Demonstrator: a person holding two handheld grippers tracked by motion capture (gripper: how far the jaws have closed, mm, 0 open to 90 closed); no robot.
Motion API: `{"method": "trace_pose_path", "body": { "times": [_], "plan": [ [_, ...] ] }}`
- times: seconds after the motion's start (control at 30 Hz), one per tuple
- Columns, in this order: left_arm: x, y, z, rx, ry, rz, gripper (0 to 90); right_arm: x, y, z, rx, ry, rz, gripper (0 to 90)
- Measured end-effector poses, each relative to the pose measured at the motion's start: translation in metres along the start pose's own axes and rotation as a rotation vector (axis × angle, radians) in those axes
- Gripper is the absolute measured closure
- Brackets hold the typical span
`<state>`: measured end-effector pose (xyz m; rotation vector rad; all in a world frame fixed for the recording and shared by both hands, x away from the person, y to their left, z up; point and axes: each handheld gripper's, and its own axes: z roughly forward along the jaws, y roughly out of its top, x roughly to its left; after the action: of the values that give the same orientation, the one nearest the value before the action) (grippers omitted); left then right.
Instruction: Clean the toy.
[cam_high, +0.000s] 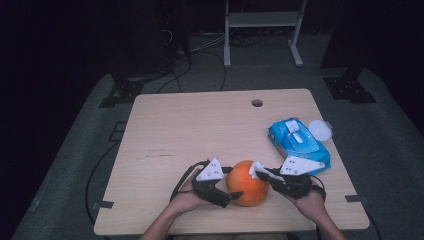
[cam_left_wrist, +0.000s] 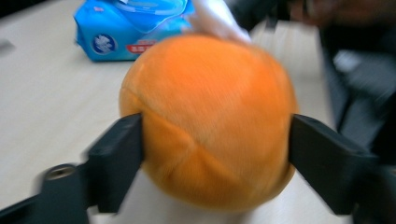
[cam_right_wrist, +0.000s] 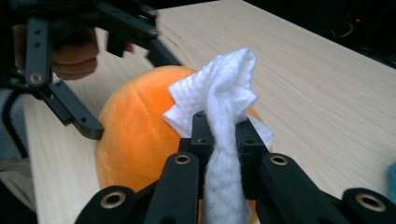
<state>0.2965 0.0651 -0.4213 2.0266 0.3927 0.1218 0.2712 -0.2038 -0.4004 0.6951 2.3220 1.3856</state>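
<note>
Left gripper view was motion-blurred. Left gripper (cam_high: 231, 196) bracketed the orange plush ball (cam_high: 246, 183) near the table's (cam_high: 165, 130) front edge; whether pads touched, unclear. Right gripper (cam_high: 261, 171) pinched a white wipe (cam_right_wrist: 219, 93) against the ball. Blue wipes pack (cam_high: 298, 141) lay near the right edge; open tabletop lay behind

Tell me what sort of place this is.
Probably a lab or recording studio rather than a home: a bare wooden table stands alone on grey flooring, dark surroundings, loose cables and a metal equipment stand behind it, with only an orange plush ball and a wipes pack on top.
</note>
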Motion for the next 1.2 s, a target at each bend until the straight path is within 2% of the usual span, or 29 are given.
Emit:
{"method": "trace_pose_path", "body": {
  "times": [0.07,0.1,0.13,0.2,0.3,0.37,0.4,0.43,0.47,0.5,0.53,0.57,0.67,0.73,0.8,0.83,0.87,0.9,0.93,0.97,1.0,1.07,1.1,1.2],
  "plan": [
    [0.004,0.002,0.002,0.002,-0.007,-0.098,12.2,0.007,0.003,0.003,-0.013,0.061,-0.002,80.9],
    [0.004,0.002,0.004,0.008,-0.003,-0.106,12.6,0.013,0.006,0.005,-0.017,0.093,-0.018,80.8],
    [0.001,0.0,0.004,0.012,0.018,-0.061,16.3,0.02,0.009,0.007,-0.012,0.099,-0.043,80.7],
    [-0.002,-0.002,0.002,-0.002,0.041,-0.021,24.7,0.024,0.011,0.01,0.001,0.086,-0.077,80.8],
    [-0.004,-0.003,0.0,0.006,0.038,0.043,29.8,0.011,0.008,0.005,-0.004,0.058,-0.04,80.9],
    [-0.005,-0.004,-0.001,0.005,0.026,0.057,29.3,0.003,0.003,0.001,0.02,-0.006,-0.036,80.8],
    [-0.005,-0.004,-0.001,0.002,0.012,0.045,27.1,0.0,0.0,-0.001,0.028,-0.015,-0.025,80.8],
    [-0.005,-0.004,-0.001,0.002,0.012,0.045,23.7,-0.003,-0.004,-0.002,0.024,-0.001,-0.005,80.8],
    [0.0,-0.002,0.0,-0.006,-0.03,-0.036,16.9,-0.003,-0.006,-0.002,0.023,0.008,0.003,80.9],
    [0.003,-0.001,0.002,-0.012,-0.043,-0.099,12.9,-0.001,-0.007,-0.001,0.029,0.003,-0.006,80.8],
    [0.006,-0.001,0.003,-0.01,-0.037,-0.145,10.5,0.001,-0.006,0.0,0.029,0.006,-0.016,80.8],
    [0.007,-0.002,0.005,-0.009,-0.025,-0.153,10.9,0.003,-0.004,0.001,0.022,0.018,-0.018,80.8],
    [0.003,-0.003,0.002,-0.041,0.022,-0.104,26.0,0.01,0.003,0.005,0.022,-0.002,-0.062,80.6],
    [-0.002,0.003,-0.004,-0.104,0.069,-0.046,30.1,0.013,0.007,0.002,-0.005,-0.011,-0.069,80.6],
    [-0.008,0.006,-0.008,-0.14,0.161,0.078,31.4,0.013,0.011,-0.004,-0.039,-0.022,-0.07,80.6],
    [-0.01,0.006,-0.006,-0.13,0.194,0.133,30.8,0.011,0.012,-0.005,-0.048,-0.01,-0.059,80.6],
    [-0.011,0.003,-0.004,-0.104,0.202,0.167,29.0,0.01,0.012,-0.004,-0.044,-0.011,-0.061,80.6],
    [-0.011,0.003,-0.004,-0.104,0.202,0.167,26.4,0.01,0.012,-0.004,-0.044,-0.011,-0.061,80.6],
    [-0.009,-0.002,-0.001,-0.084,0.173,0.152,26.4,0.009,0.009,-0.002,-0.027,-0.012,-0.061,80.6],
    [-0.007,-0.005,-0.001,-0.08,0.135,0.125,18.8,0.006,0.0,0.006,0.023,-0.012,-0.068,80.5],
    [-0.004,-0.007,-0.004,-0.091,0.103,0.099,18.8,0.005,-0.004,0.009,0.031,-0.011,-0.065,80.3],
    [0.0,-0.006,-0.006,-0.082,0.104,0.062,18.8,0.005,-0.006,0.01,0.018,0.004,-0.041,80.3],
    [0.0,-0.006,-0.006,-0.081,0.108,0.069,21.2,0.008,-0.003,0.01,0.012,0.009,-0.046,80.3],
    [-0.007,-0.009,-0.005,-0.073,0.106,0.158,27.2,0.022,0.005,0.013,-0.009,0.048,-0.074,80.3]
  ]
}}
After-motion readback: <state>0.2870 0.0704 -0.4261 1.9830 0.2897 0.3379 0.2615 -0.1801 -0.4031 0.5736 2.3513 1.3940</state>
